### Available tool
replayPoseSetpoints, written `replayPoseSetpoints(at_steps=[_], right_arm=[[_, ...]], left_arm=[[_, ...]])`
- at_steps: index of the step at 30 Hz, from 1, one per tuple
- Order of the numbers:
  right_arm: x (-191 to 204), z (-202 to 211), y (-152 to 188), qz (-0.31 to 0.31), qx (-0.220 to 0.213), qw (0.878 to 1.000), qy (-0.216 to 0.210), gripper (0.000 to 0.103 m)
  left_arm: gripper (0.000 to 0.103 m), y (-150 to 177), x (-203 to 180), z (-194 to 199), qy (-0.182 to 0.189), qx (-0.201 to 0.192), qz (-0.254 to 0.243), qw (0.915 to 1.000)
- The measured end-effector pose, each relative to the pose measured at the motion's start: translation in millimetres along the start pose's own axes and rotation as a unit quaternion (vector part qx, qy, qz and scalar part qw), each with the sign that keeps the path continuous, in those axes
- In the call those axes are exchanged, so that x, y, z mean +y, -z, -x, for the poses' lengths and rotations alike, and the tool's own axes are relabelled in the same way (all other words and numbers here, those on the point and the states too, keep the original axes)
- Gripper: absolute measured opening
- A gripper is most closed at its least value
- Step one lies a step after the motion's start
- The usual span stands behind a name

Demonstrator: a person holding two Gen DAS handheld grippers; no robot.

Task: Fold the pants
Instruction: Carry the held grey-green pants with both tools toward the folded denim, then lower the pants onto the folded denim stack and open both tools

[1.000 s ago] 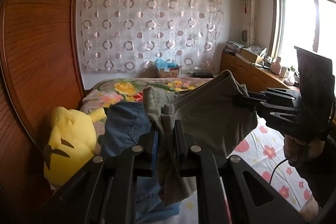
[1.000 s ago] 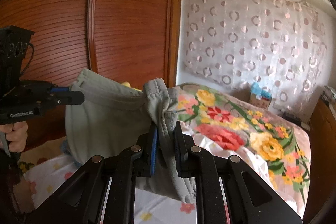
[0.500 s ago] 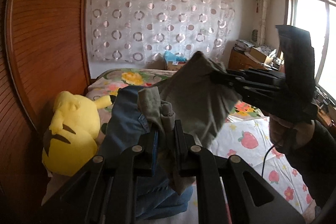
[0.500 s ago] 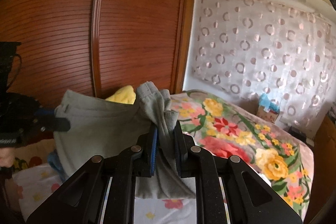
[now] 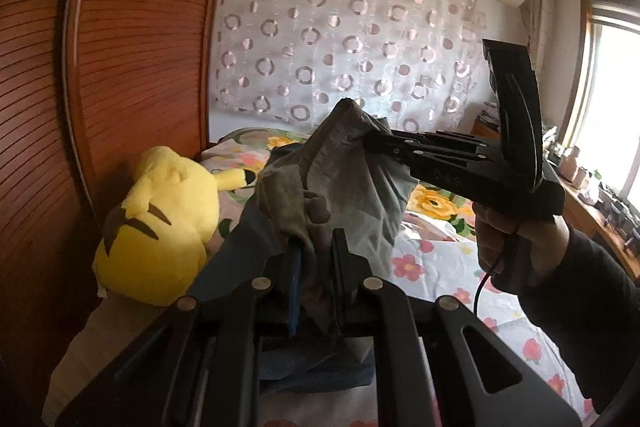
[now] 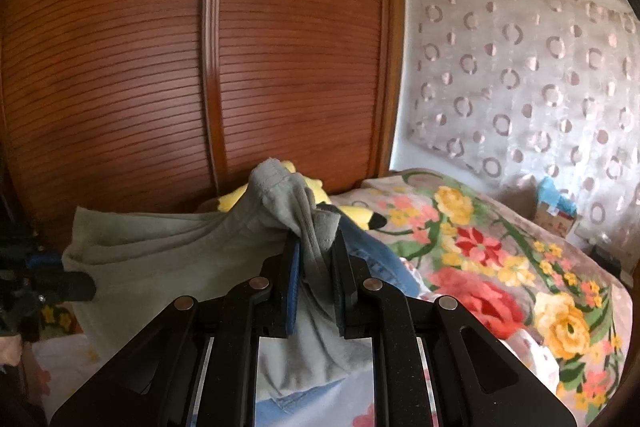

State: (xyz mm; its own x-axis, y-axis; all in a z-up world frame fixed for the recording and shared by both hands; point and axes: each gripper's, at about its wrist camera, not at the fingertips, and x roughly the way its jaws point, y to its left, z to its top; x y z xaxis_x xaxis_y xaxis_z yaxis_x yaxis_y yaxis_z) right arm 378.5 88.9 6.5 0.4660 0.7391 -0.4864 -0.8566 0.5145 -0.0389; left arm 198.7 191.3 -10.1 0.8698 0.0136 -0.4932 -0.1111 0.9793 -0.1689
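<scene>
Grey-green pants (image 5: 352,183) hang in the air between both grippers, over the bed. My left gripper (image 5: 314,247) is shut on one bunched edge of the pants. My right gripper (image 6: 316,251) is shut on the other edge (image 6: 308,223). From the left wrist view the right gripper (image 5: 370,143) reaches in from the right, held by a hand in a dark sleeve (image 5: 560,267). In the right wrist view the left gripper (image 6: 80,285) shows at the left edge, pinching the cloth (image 6: 160,251). Blue jeans (image 5: 248,243) lie on the bed below the pants.
A yellow plush toy (image 5: 160,227) lies against the wooden wardrobe doors (image 6: 200,67) at the bed's left side. The bed has a flowered cover (image 6: 500,259) and a strawberry-print sheet (image 5: 440,267). A cardboard box (image 6: 554,215) stands beyond the bed, by the curtain (image 5: 340,47).
Both grippers have sunk and drifted toward the wardrobe side with the pants still held. The right gripper has come closer to the left one, so the cloth between them is more bunched.
</scene>
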Motion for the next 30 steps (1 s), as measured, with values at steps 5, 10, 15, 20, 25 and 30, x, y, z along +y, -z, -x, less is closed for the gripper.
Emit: replayPoseSetpoints(at_steps=[5, 10, 15, 20, 25, 30], right_arm=[[-1, -21, -3, 0.005, 0.015, 1.000, -0.010, 0.012], [4, -39, -7, 0.008, 0.027, 0.999, -0.023, 0.012], [7, -51, -9, 0.002, 0.049, 0.998, -0.026, 0.014], [4, -44, -14, -0.002, 0.046, 0.999, -0.012, 0.029], [-13, -31, -11, -0.026, 0.040, 0.999, -0.007, 0.054], [-18, -21, 8, -0.032, 0.056, 0.997, -0.046, 0.042]], left_arm=[[0.011, 7, 8, -8, -0.019, 0.002, 0.011, 0.9998], [0.011, 17, 19, -11, -0.034, 0.006, 0.025, 0.9991], [0.011, 24, 25, -16, -0.051, 0.016, 0.029, 0.9982], [0.014, 23, 24, -15, -0.047, 0.022, 0.029, 0.9982], [0.032, 20, 30, -6, -0.032, 0.014, 0.040, 0.9986], [0.033, 11, 22, 1, -0.043, 0.003, 0.014, 0.9990]])
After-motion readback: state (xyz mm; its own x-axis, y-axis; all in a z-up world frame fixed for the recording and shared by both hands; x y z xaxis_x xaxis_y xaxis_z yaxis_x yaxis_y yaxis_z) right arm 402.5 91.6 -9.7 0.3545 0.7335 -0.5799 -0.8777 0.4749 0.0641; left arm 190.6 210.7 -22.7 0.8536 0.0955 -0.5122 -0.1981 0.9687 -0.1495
